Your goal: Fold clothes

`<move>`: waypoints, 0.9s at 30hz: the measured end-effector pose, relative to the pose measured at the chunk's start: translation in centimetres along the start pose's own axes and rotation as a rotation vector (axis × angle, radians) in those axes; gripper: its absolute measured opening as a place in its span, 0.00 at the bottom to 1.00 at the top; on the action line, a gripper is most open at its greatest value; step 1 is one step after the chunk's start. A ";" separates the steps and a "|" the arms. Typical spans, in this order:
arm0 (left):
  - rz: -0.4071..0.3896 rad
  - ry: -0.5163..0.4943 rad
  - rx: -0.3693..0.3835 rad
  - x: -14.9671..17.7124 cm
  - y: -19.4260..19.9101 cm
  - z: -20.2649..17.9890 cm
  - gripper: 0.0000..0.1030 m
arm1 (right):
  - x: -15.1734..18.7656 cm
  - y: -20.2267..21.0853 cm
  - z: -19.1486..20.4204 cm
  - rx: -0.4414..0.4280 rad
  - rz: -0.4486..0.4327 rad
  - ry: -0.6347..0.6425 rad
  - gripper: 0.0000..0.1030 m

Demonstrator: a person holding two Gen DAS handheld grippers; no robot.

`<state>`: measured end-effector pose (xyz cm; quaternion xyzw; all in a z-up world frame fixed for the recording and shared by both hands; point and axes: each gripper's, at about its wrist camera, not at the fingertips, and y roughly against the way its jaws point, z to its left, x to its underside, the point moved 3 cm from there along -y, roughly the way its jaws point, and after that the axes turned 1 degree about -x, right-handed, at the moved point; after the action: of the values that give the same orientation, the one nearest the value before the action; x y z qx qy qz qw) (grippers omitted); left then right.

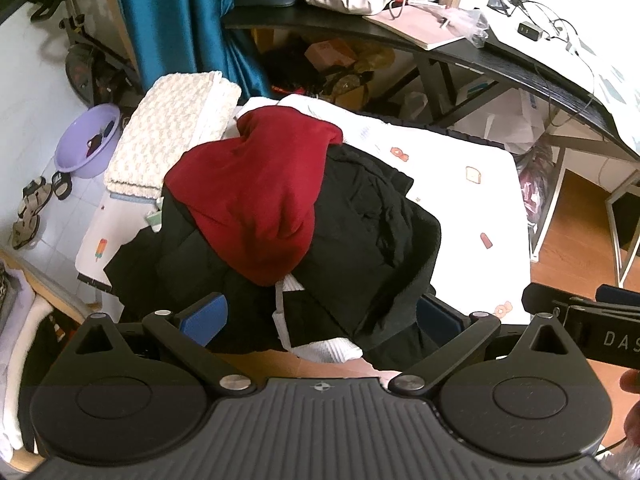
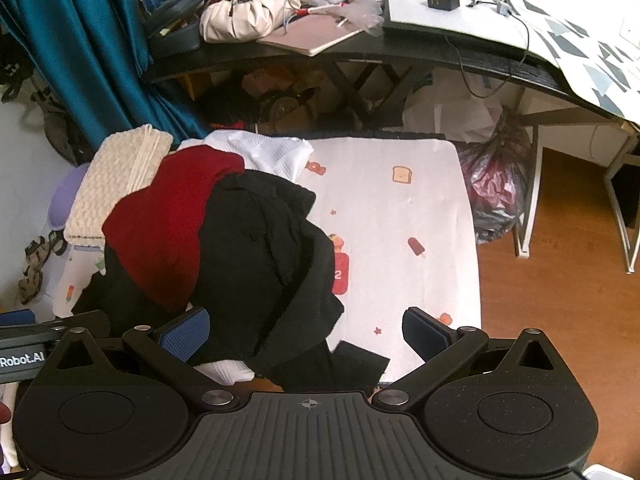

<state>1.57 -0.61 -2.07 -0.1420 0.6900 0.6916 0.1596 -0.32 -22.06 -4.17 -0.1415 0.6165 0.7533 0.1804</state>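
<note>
Pile: crumpled dark-red knit garment point(image 1: 256, 196) lying on rumpled black clothes point(image 1: 360, 232), both on the left half of the white printed table cover point(image 2: 400, 216).
Left gripper point(image 1: 320, 316): jaws wide, holding nothing, hovering over the pile's near edge.
Right gripper point(image 2: 306, 332): jaws wide, holding nothing, over the pile's right fringe.
Nearer to the red garment: left gripper, by my judgement.

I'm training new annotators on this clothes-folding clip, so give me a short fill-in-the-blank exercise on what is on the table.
1. The garment lying on top of the black clothes is ____ in colour.
2. The folded cream towel lies at the table's ____ edge.
3. The jaws of both grippers stand ____.
4. The tablecloth print includes a slice of ____.

Missing words: red; left; open; toast
</note>
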 end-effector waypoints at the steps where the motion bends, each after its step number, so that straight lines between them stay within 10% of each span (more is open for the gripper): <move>1: -0.004 -0.005 -0.001 -0.1 0.1 -0.1 1.00 | -0.1 0.1 0.0 0.002 -0.005 -0.001 0.99; 27: -0.018 0.017 -0.013 -1.1 0.4 -0.1 1.00 | -1.4 0.8 0.3 0.020 -0.035 0.034 0.99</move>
<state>2.41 -0.77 -1.29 -0.1553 0.6856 0.6932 0.1590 0.63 -22.04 -2.83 -0.1633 0.6245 0.7412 0.1844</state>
